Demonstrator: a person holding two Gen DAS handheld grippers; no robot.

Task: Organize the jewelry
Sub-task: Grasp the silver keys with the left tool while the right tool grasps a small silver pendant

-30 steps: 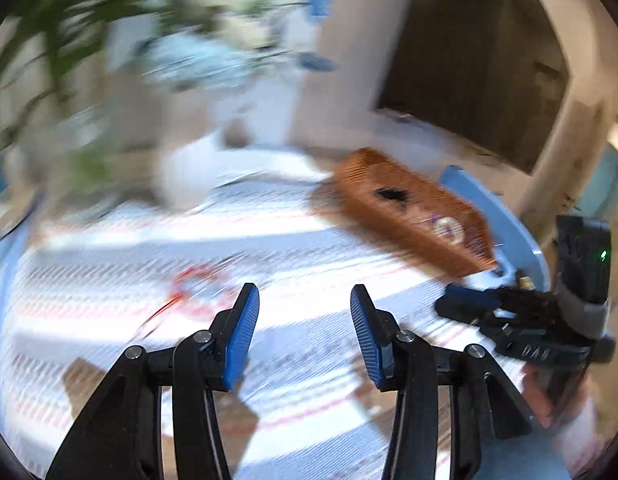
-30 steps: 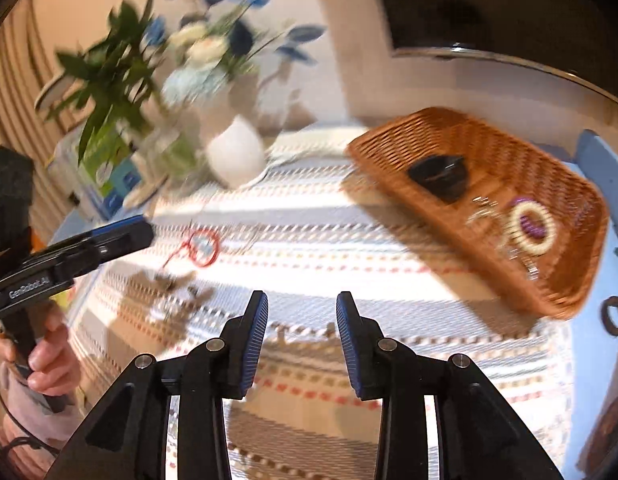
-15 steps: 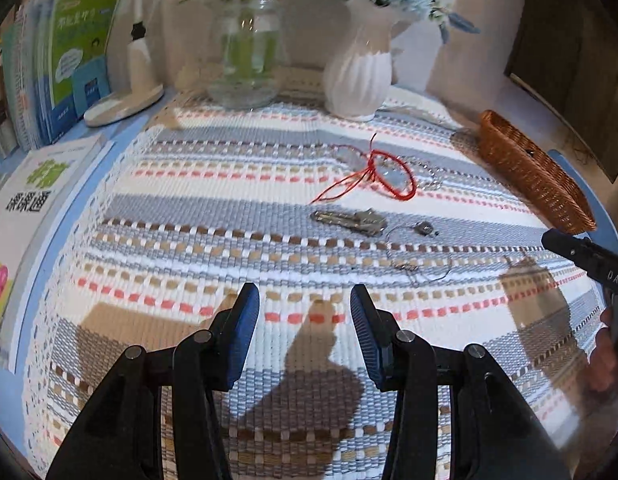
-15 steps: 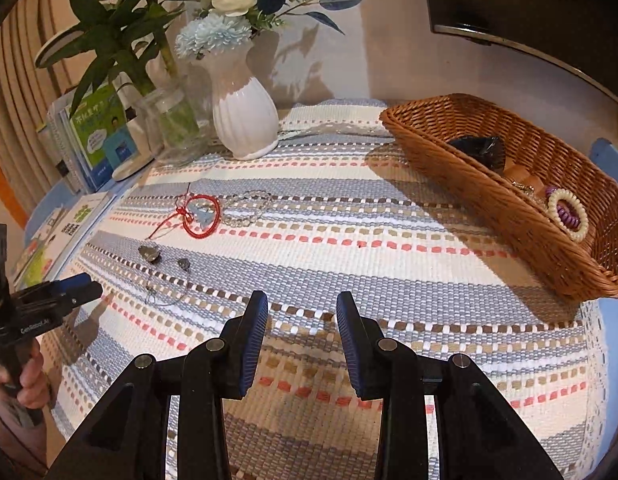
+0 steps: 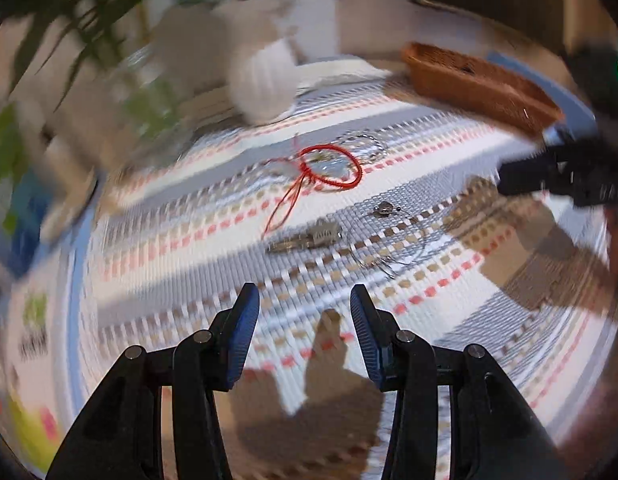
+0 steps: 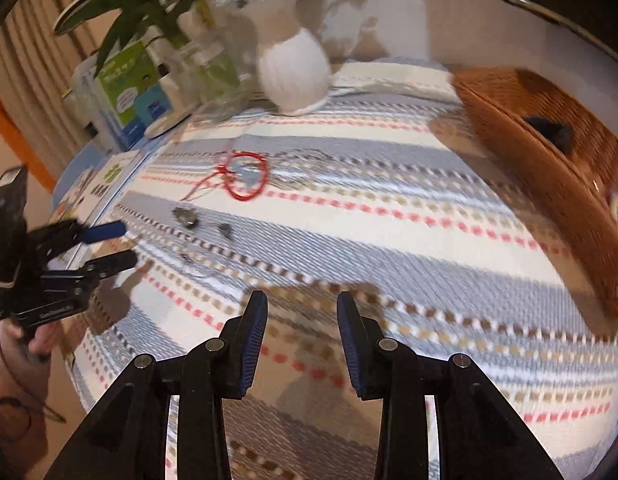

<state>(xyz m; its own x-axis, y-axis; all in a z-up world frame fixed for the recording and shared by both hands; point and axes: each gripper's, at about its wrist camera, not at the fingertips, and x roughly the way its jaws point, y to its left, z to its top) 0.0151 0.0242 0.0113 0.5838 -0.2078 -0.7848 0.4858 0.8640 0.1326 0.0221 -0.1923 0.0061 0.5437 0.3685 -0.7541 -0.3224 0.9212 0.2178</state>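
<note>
Both my left claw (image 5: 305, 328) and right claw (image 6: 302, 330) hang released; the red cord bracelet (image 5: 329, 168) looks light, limp; I'd pinch its loop.

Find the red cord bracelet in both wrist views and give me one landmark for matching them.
Left wrist view: red cord bracelet lies on the striped cloth, centre, slightly above the middle.
Right wrist view: it lies left of centre, upper half.
Shared landmark: the white vase stands behind the bracelet in both.

bracelet (image 5: 329, 168) lies on the cloth (image 5: 189, 264), basket (image 5: 477, 84) at its right.
</note>
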